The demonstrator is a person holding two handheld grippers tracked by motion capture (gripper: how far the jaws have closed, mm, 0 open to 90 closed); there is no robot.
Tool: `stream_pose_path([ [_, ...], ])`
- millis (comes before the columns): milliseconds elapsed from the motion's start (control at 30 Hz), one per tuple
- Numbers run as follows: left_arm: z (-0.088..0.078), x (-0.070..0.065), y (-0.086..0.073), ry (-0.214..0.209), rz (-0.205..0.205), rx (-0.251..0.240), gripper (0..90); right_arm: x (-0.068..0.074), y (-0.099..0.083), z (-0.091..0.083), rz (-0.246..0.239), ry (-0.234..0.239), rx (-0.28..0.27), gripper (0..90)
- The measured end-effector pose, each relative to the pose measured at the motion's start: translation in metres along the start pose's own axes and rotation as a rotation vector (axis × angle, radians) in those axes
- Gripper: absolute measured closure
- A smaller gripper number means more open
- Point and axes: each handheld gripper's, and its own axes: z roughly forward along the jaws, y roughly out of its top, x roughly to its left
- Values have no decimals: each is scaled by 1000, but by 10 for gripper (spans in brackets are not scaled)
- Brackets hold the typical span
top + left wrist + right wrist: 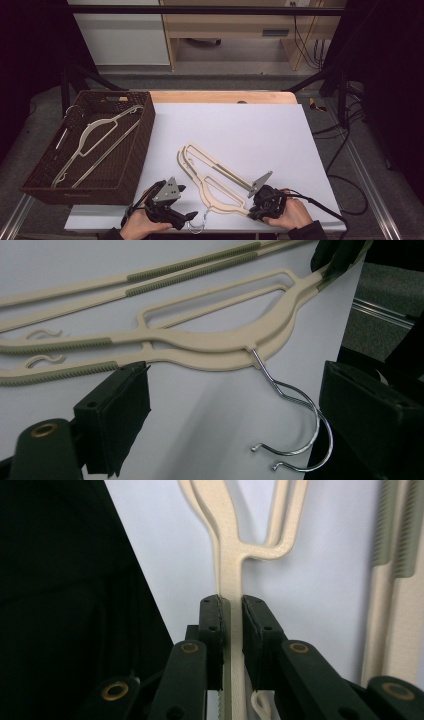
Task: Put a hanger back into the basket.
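Two cream hangers (215, 175), seemingly stacked, lie flat beside the wicker basket (135, 150). The right claw (231, 615) is clamped on one hanger arm. The left claw (240, 405) stands apart around the wire hooks (295, 435).

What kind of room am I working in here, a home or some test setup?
Most likely a lab or workshop recording bench, not a home. The white table top sits inside a dark metal frame, loose cables hang by bare wooden furniture behind, and the floor is plain grey.

- A white sheet (240, 130) covers the wooden desk (220, 96).
- Behind it stand a white cabinet (125, 37) and a pale wooden unit (235, 25).
- Grey floor (225, 80); black cables (307, 45) hang at right.
- Dark frame bars (200, 10) border the dim room.
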Motion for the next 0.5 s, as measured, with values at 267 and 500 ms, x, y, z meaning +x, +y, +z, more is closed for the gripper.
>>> stream_pose_path([
  [267, 1, -4, 6, -10, -5, -8, 130, 1, 0, -12, 21, 16, -43, 796],
  [500, 7, -10, 21, -16, -17, -7, 172, 1, 0, -15, 22, 15, -59, 796],
])
